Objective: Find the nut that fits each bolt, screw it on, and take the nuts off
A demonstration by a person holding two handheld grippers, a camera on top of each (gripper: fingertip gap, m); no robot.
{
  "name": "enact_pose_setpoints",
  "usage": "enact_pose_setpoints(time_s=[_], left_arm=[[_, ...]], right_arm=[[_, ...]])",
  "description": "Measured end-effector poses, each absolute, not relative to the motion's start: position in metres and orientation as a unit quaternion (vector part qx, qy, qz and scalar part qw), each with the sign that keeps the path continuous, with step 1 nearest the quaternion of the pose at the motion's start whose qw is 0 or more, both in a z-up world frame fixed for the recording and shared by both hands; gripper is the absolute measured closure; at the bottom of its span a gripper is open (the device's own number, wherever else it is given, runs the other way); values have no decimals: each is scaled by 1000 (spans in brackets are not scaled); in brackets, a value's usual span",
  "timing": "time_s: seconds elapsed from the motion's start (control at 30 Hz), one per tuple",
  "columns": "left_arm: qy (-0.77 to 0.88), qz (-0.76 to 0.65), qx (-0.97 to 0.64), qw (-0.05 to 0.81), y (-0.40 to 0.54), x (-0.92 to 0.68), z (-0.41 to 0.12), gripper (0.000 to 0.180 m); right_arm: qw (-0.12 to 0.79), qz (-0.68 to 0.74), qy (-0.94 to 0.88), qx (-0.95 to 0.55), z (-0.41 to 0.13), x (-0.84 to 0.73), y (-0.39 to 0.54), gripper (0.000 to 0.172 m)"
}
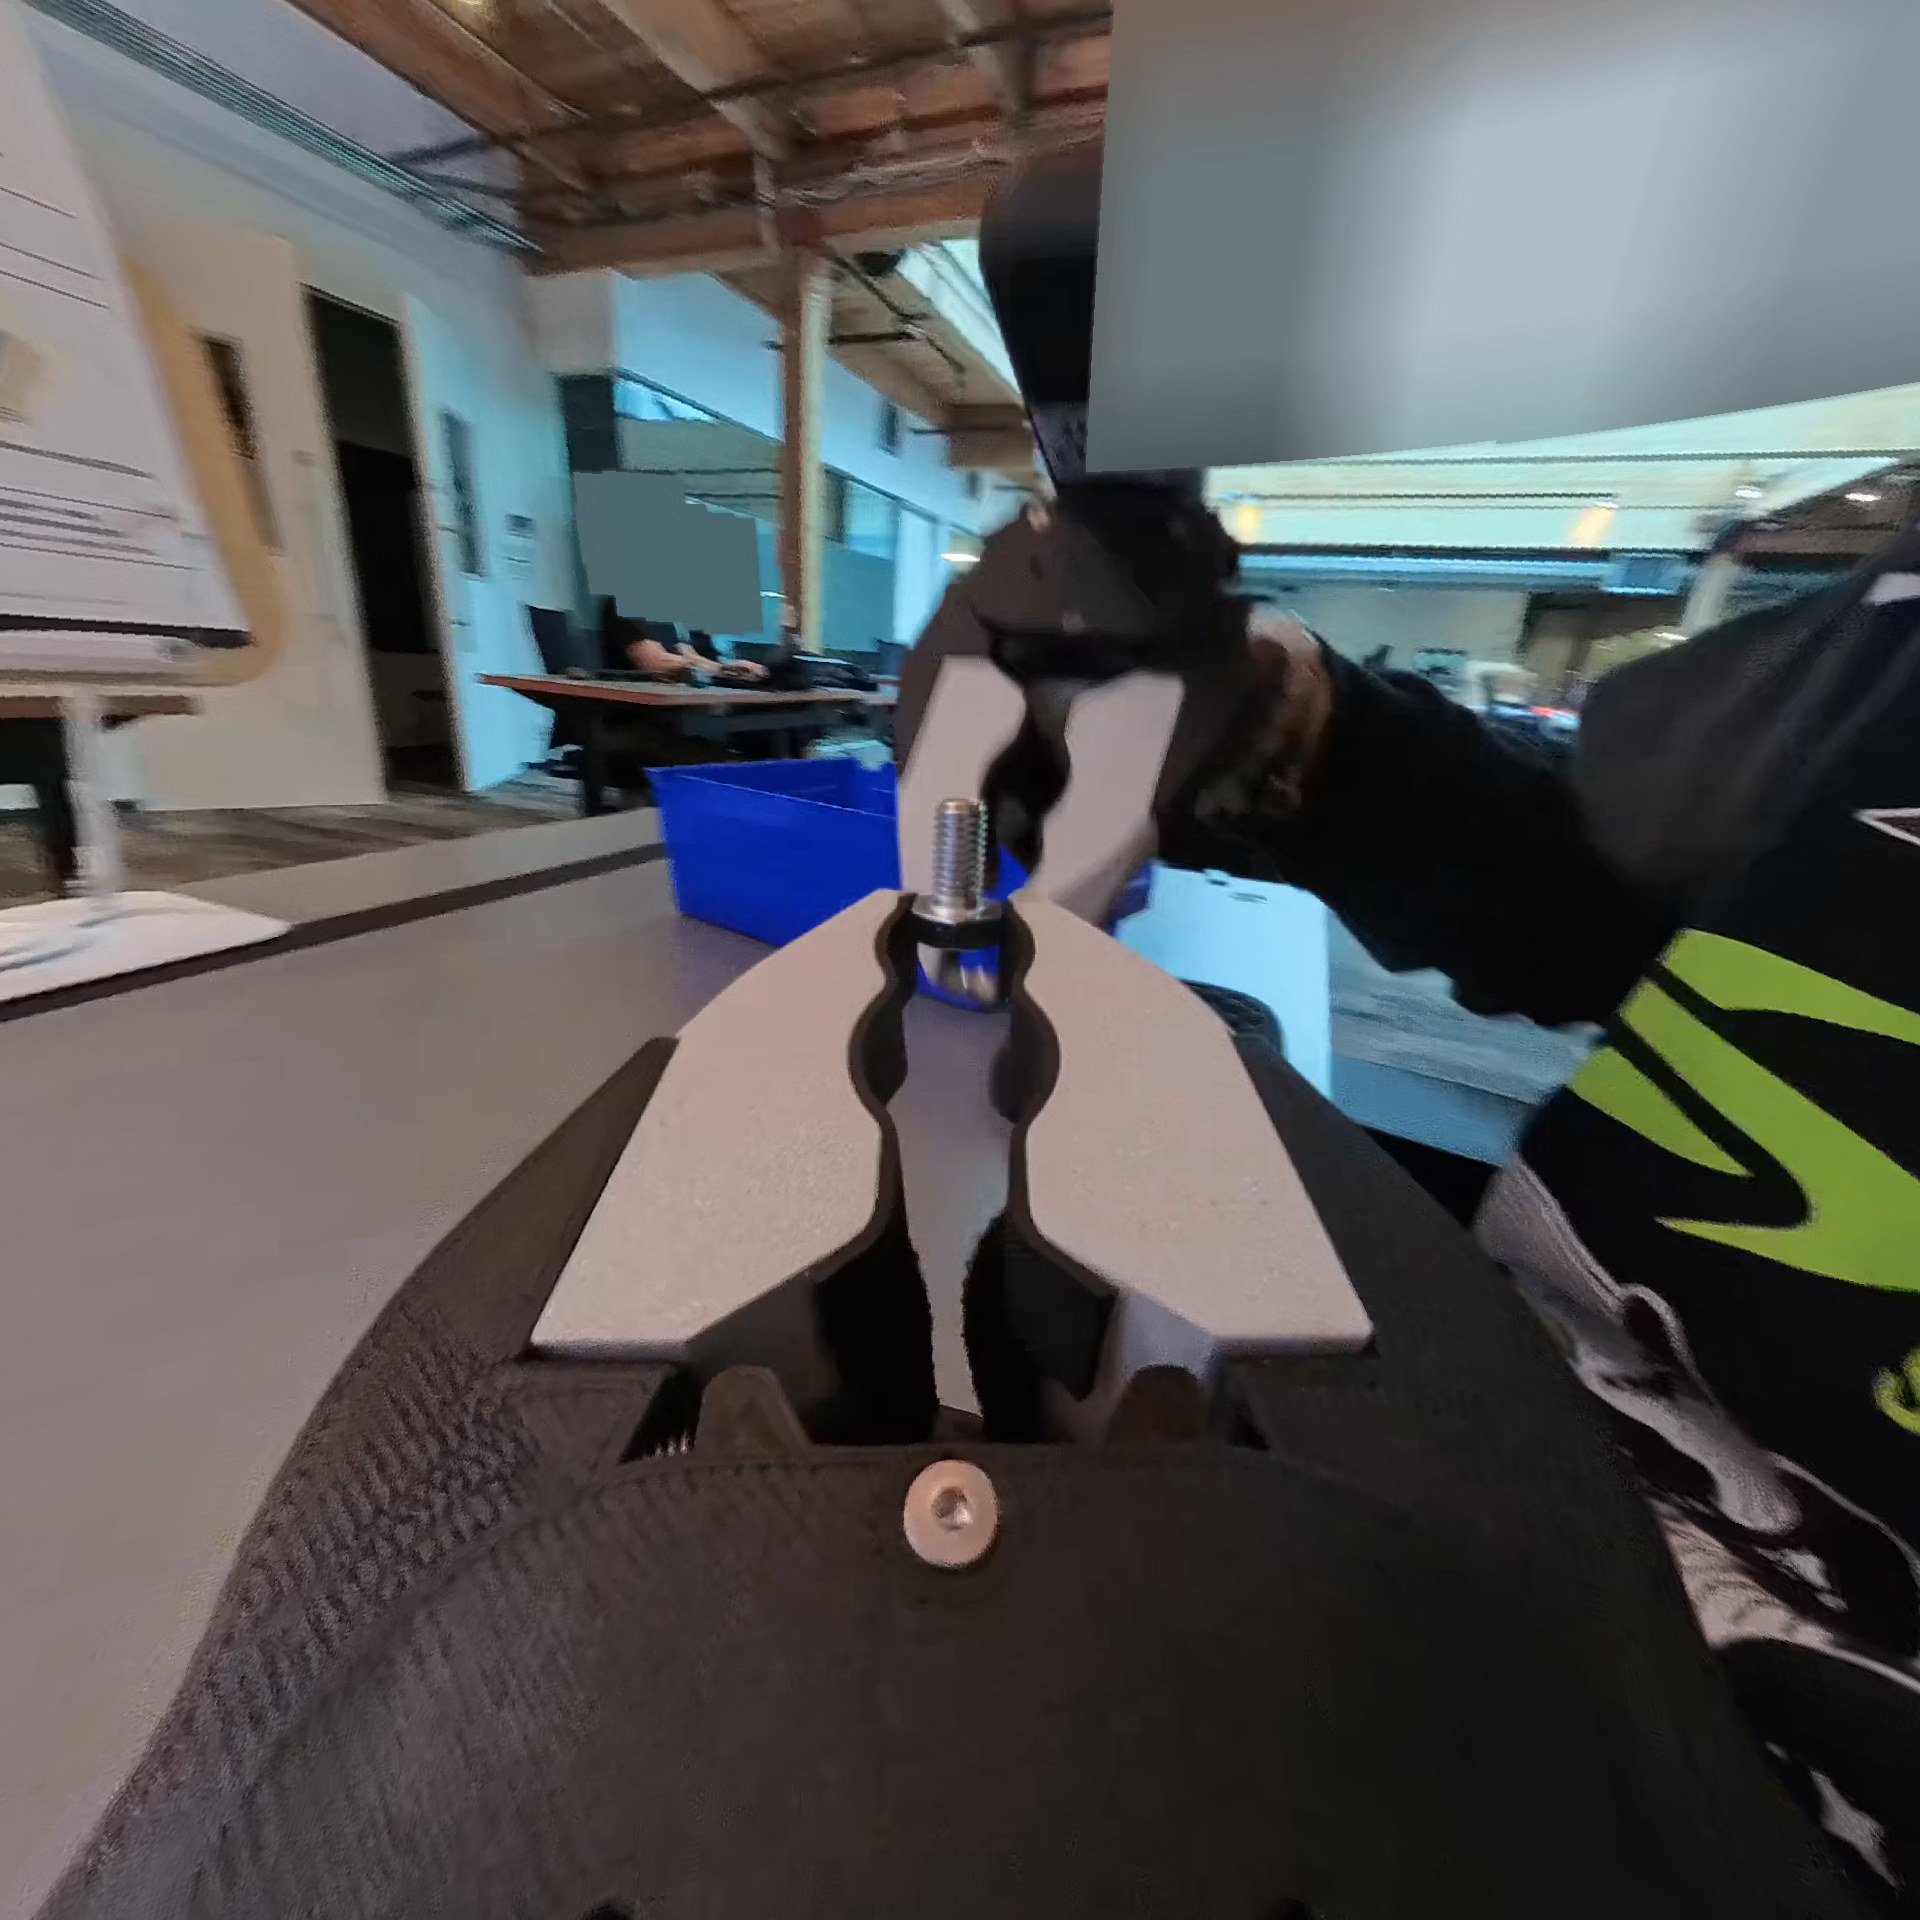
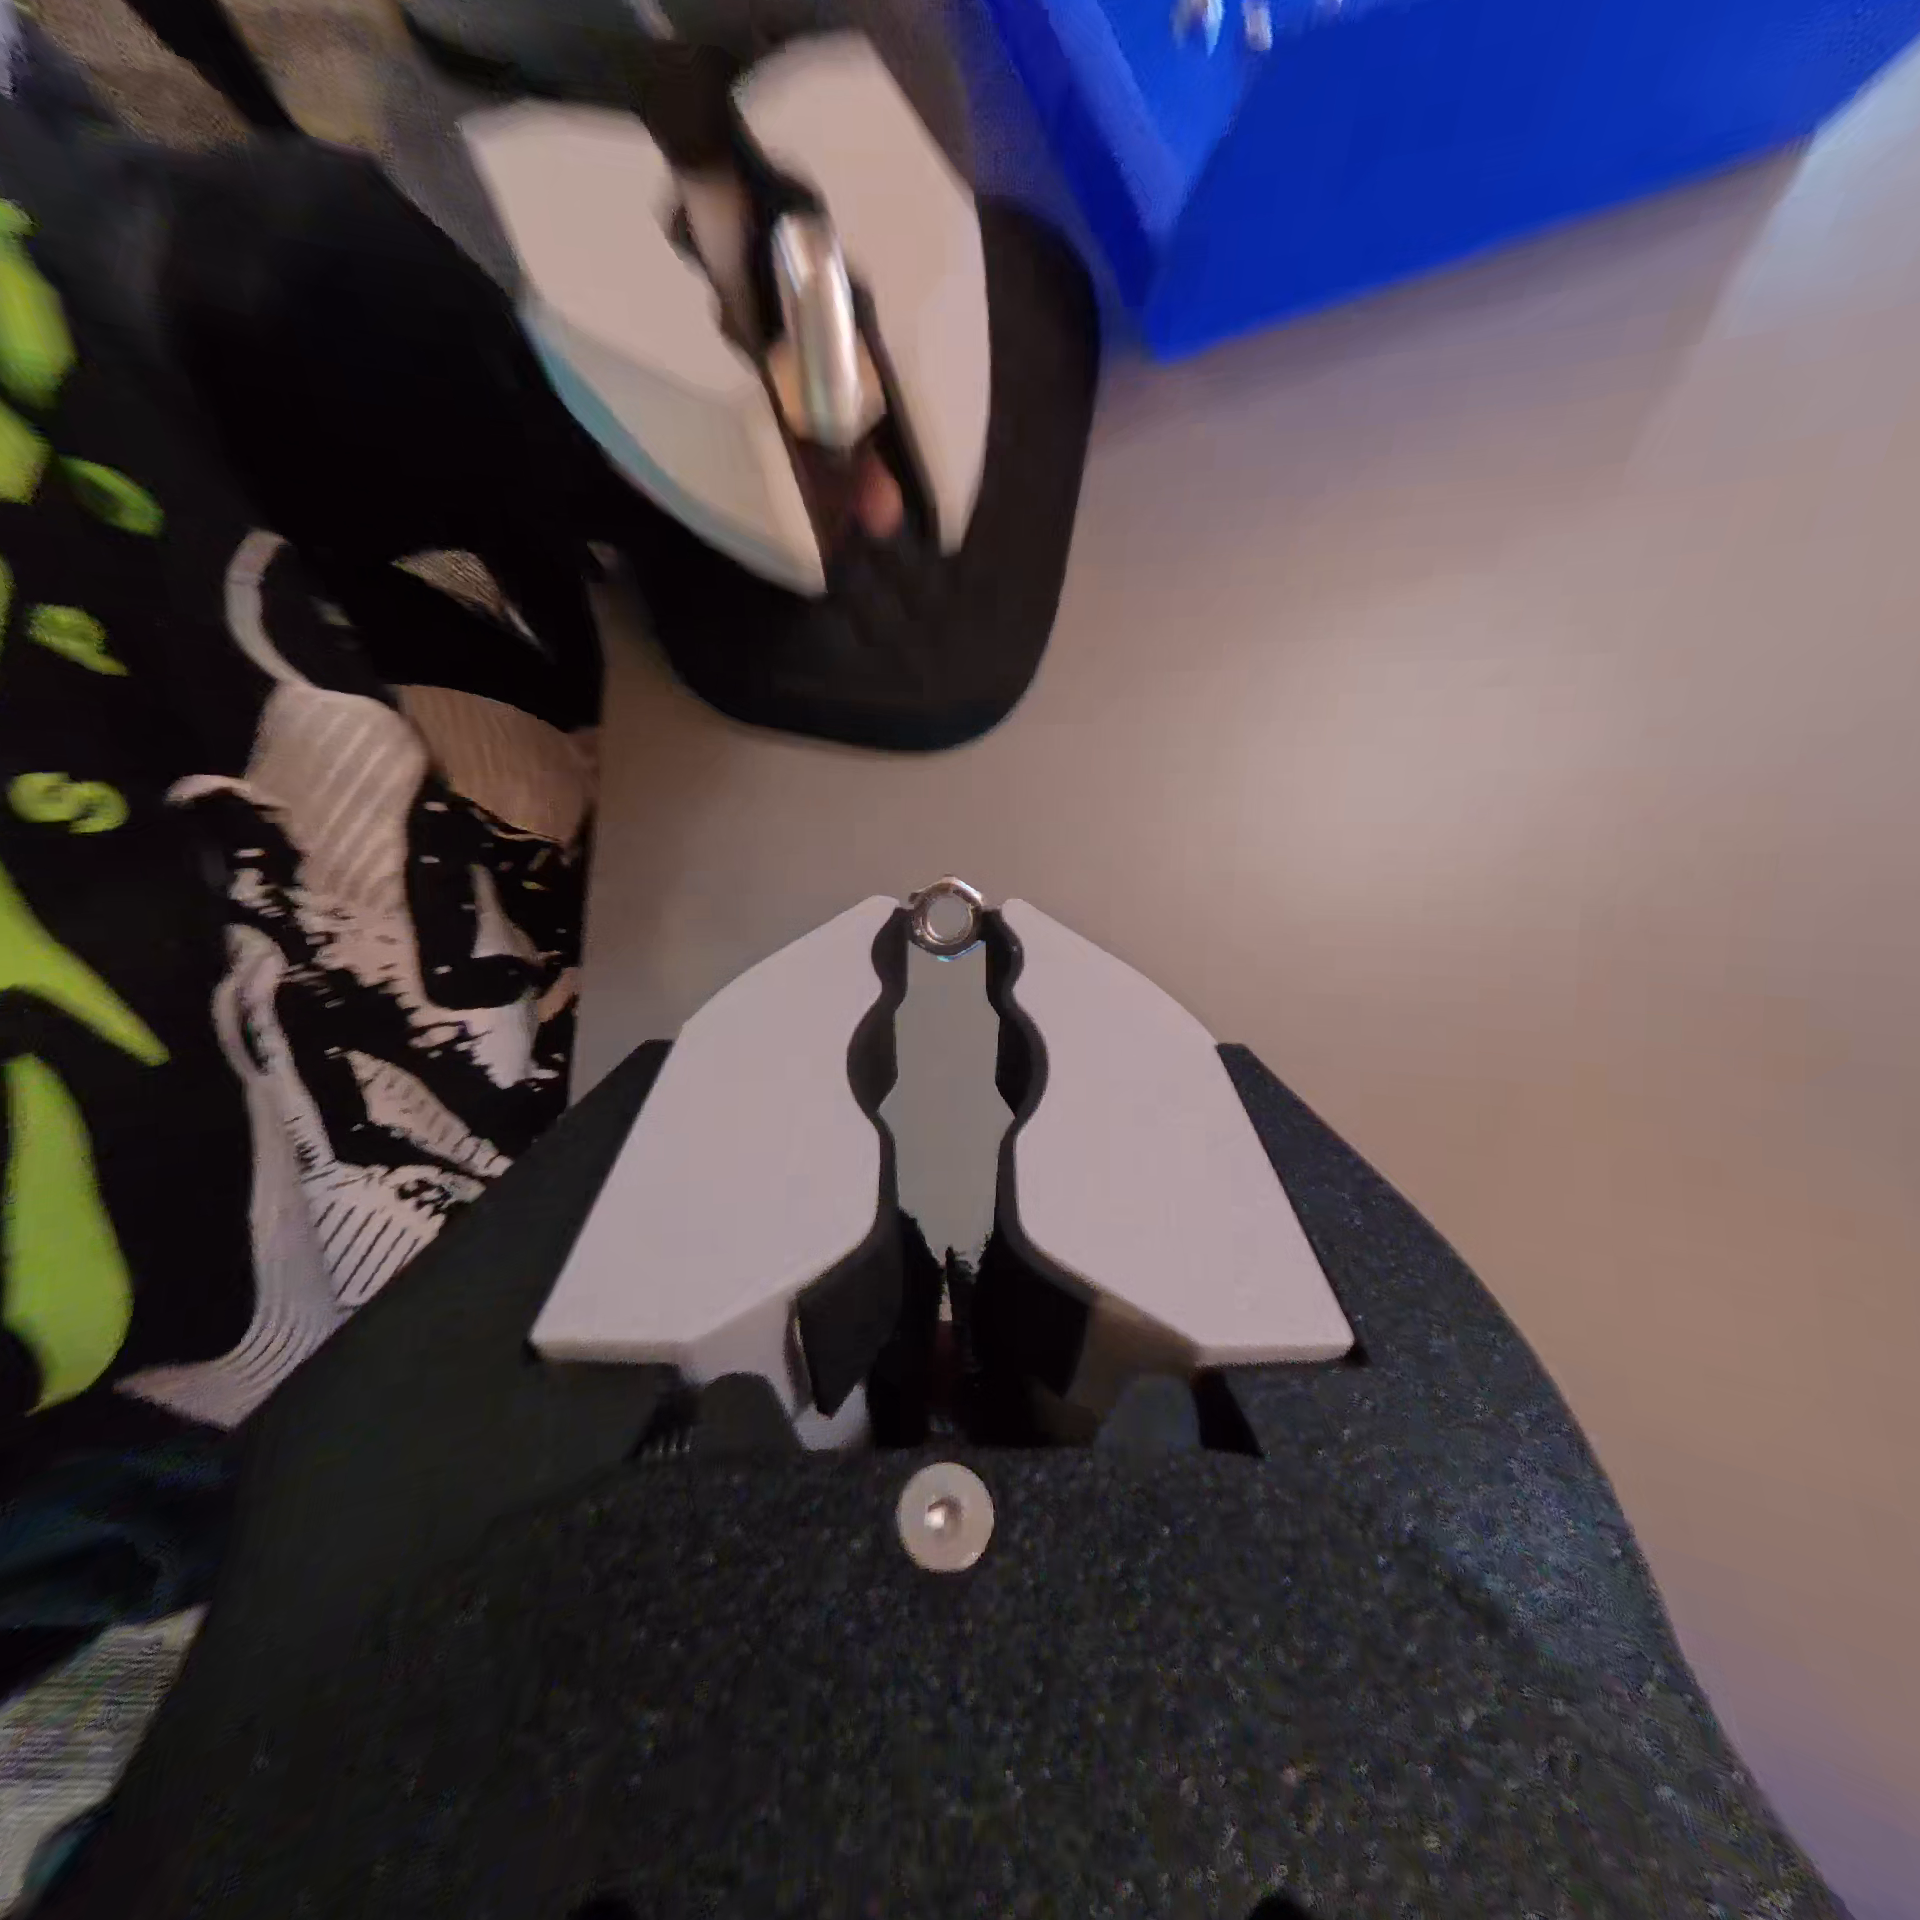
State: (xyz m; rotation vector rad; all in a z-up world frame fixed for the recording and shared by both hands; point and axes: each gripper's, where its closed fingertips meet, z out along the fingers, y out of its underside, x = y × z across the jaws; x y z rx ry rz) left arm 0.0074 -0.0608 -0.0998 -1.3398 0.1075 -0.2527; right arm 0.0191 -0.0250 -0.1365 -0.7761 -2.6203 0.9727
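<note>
**Bolt in left gripper, nut in right, both above the bench**

Left gripper [image 1: 958, 935]: jaws nearly closed, tips clamped on the head of a silver bolt [image 1: 960, 852]. Bolt upright, threaded shank pointing up above the fingertips, head down between the pads [image 1: 1023, 940].

Right gripper [image 2: 948, 925]: jaws nearly closed, pinching a small silver hex nut [image 2: 945, 923] at the very tips, hole facing the camera, pads touching its sides. In the left wrist view the right gripper hangs just behind and above the bolt, fingers pointing down, blurred; nut not discernible there.

In the right wrist view the left gripper sits up-left, blurred, with the shiny bolt between its fingers.

Grey bench [image 1: 312, 1143] below both. Blue bin [image 1: 769, 852] on the bench behind the bolt. A person's black sleeve [image 1: 1455, 831] is at right, with a black, green and white patterned garment.
</note>
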Motion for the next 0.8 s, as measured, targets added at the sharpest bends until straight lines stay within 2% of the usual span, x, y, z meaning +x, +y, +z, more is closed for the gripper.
enact_pose_setpoints(time_s=[0.13,0.27,0.47,0.8], left_arm=[[104,-187,-628,748,-59,37,-104,166],[148,-224,-649,712,-58,57,-113,166],[174,-245,-665,684,-57,68,-122,166],[174,-257,-655,689,-60,68,-119,166]], right_arm=[[125,374,-903,-171,-90,32,-38,157],[105,396,-911,-57,-70,48,-62,157],[70,344,-936,43,-79,54,-79,158],[36,300,-949,88,-94,54,-81,158]])
